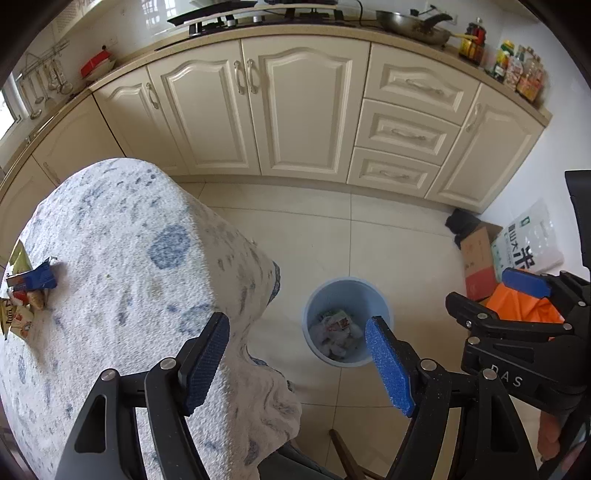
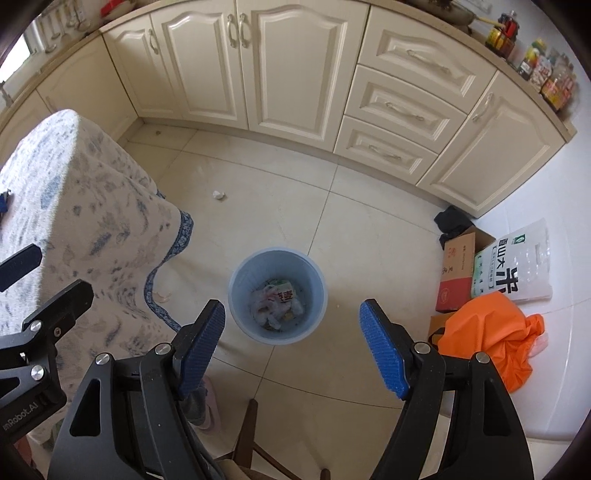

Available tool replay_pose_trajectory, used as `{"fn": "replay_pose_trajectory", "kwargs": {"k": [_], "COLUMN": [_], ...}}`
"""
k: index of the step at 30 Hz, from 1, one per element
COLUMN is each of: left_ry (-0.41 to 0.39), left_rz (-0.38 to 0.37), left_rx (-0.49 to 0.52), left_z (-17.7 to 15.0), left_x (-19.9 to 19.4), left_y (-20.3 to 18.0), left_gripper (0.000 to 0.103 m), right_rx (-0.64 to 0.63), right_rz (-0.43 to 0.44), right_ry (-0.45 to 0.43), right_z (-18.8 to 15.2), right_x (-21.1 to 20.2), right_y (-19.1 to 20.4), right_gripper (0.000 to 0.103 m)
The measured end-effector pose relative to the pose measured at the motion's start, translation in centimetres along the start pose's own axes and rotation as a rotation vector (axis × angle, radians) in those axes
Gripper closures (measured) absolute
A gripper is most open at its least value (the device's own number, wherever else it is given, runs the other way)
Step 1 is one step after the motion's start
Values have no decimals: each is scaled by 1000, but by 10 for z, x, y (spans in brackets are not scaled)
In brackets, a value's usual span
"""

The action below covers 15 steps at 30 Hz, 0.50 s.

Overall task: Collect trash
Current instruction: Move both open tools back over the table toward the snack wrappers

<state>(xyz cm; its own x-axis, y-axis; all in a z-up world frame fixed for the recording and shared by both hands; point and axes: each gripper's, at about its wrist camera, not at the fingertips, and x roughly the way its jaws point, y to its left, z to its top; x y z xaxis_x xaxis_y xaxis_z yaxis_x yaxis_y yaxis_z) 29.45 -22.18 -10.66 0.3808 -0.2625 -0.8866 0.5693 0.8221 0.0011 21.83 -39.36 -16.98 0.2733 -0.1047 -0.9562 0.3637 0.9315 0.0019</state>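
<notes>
Right gripper (image 2: 291,347) fingers spread, empty, above bin (image 2: 236,295); left gripper (image 1: 295,365) likewise.

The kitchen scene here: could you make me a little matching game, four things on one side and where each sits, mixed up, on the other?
Things:
1. blue bin
2. snack wrappers
3. orange bag
4. wok

Places:
A. on the kitchen counter
B. on the patterned tablecloth
C. on the floor tiles in front of the right tongs
D. on the floor beside the cardboard box

Pairs: 1-C, 2-B, 3-D, 4-A
</notes>
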Motion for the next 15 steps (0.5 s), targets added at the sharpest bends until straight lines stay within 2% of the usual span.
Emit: {"fn": "replay_pose_trajectory", "kwargs": {"k": [8, 11, 15], "left_ry": [-85, -115, -164], "left_rz": [-2, 4, 35], "left_rx": [-35, -54, -112], "left_z": [-21, -32, -52], "left_x": [-47, -68, -97], "left_y": [26, 39, 61], "left_gripper": [25, 25, 25], "right_rx": [-28, -47, -84], "right_rz": [-13, 15, 32], "right_ry": [-81, -114, -171], "right_z": [-4, -5, -6], "right_x": [-35, -49, -68], "right_y": [24, 40, 67], "right_gripper": [26, 26, 21]}}
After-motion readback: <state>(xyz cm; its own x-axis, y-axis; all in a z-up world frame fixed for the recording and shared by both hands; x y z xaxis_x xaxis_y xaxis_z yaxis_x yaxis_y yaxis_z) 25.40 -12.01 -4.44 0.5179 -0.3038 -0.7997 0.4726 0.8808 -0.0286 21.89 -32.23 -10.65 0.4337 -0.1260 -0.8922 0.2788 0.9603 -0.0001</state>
